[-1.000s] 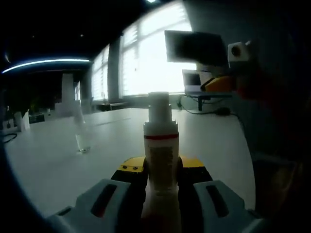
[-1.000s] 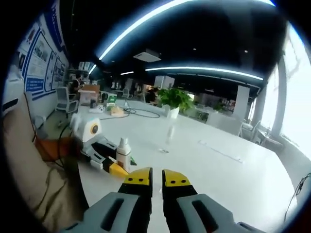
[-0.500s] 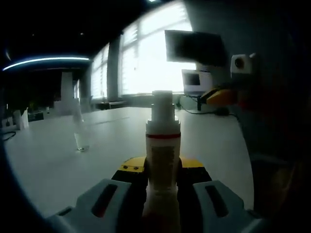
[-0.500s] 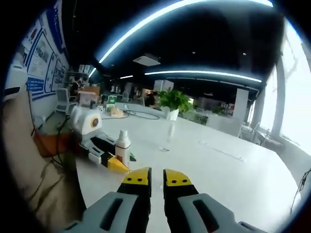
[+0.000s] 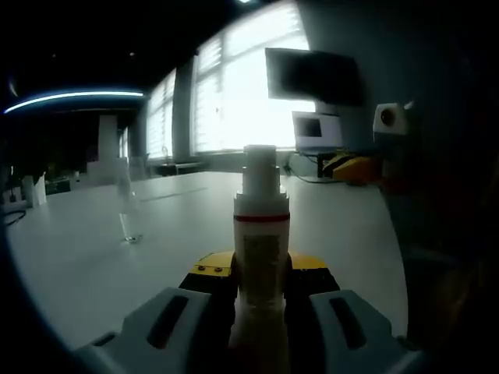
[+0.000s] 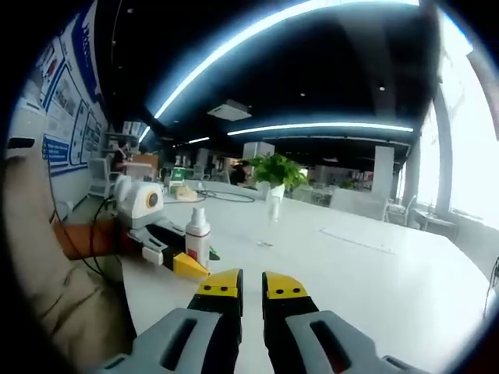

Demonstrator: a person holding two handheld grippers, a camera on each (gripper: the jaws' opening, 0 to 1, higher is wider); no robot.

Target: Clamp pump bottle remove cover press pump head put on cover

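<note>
Open-plan office, big windows, white table [image 5: 86, 257] running across both views. On it, far from the grippers, stands a clear cover [image 5: 127, 204] (looks like the bottle's cap, already off), upright, to the left of the bottle in the left gripper view; in the right gripper view it sits mid-table [image 6: 272, 216], past the bottle. Left gripper [image 5: 260, 269] is clamped on the pump bottle [image 5: 260, 257], jaws pinching the body low down, bottle upright, long axis vertical, bare pump head [image 5: 260, 165] on top. Right gripper [image 6: 250, 284] holds nothing, yellow tips nearly touching, just a thin gap. From the right gripper the bottle [image 6: 197, 236] lies ahead and to the left, near, and above the level of its jaw tips. Judgement: the press step is next, so the right gripper needs to swing left and come down along the bottle's vertical axis onto the head.
</note>
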